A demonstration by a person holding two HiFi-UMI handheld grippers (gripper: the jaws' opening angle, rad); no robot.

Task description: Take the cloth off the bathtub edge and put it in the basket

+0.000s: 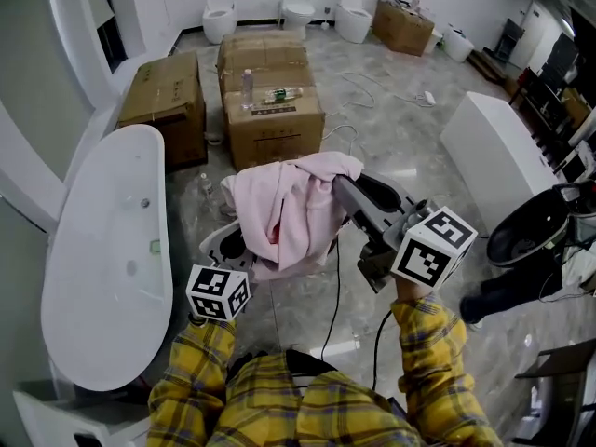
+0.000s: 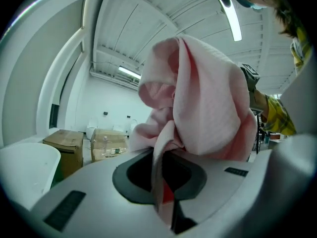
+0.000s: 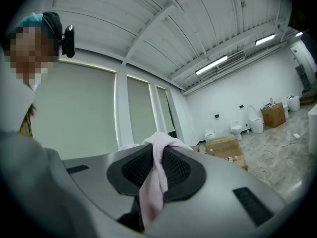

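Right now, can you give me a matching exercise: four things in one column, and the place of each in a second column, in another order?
Things: 1 cloth; 2 bathtub; 3 upright bottle; 4 toilets.
Places: A on a box; B top of the head view; C clamped by left gripper and right gripper; D left side of the head view.
Pairs: 1-C; 2-D; 3-A; 4-B.
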